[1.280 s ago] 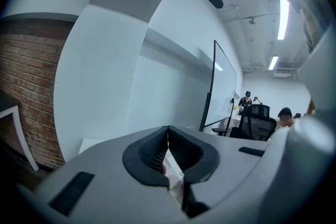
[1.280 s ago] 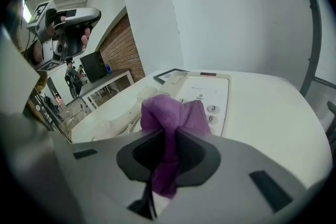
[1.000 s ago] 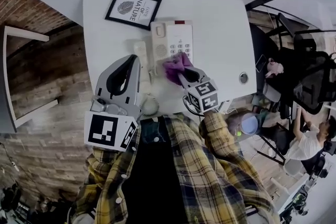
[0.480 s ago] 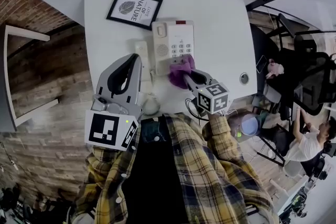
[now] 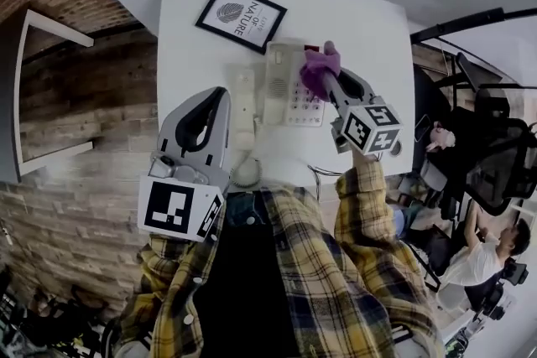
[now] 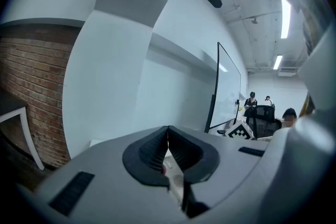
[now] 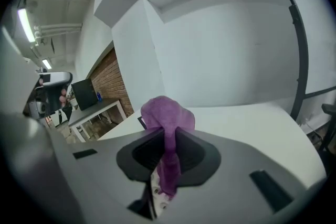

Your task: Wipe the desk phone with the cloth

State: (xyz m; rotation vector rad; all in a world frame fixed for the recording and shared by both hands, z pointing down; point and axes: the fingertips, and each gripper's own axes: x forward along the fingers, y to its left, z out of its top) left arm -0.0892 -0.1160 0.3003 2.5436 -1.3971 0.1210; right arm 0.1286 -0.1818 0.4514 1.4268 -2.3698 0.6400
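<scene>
A white desk phone (image 5: 289, 88) lies on the white table (image 5: 193, 38), its handset (image 5: 243, 106) off to the left beside it. My right gripper (image 5: 323, 73) is shut on a purple cloth (image 5: 319, 65), and the cloth rests on the phone's upper right part. In the right gripper view the cloth (image 7: 167, 122) bulges out from between the jaws. My left gripper (image 5: 220, 101) hovers at the table's near left, jaws shut with nothing in them, just left of the handset. The left gripper view shows its pads (image 6: 157, 149) pressed together.
A framed print (image 5: 242, 18) lies at the table's far left. The coiled phone cord (image 5: 246, 173) sits at the near edge. A round grommet (image 5: 393, 148) is partly hidden at the table's right. Brick wall and a shelf stand to the left; office chairs and a person to the right.
My right gripper has carried the cloth from the phone's near edge up across the keypad to its far right part. The left gripper has held its place.
</scene>
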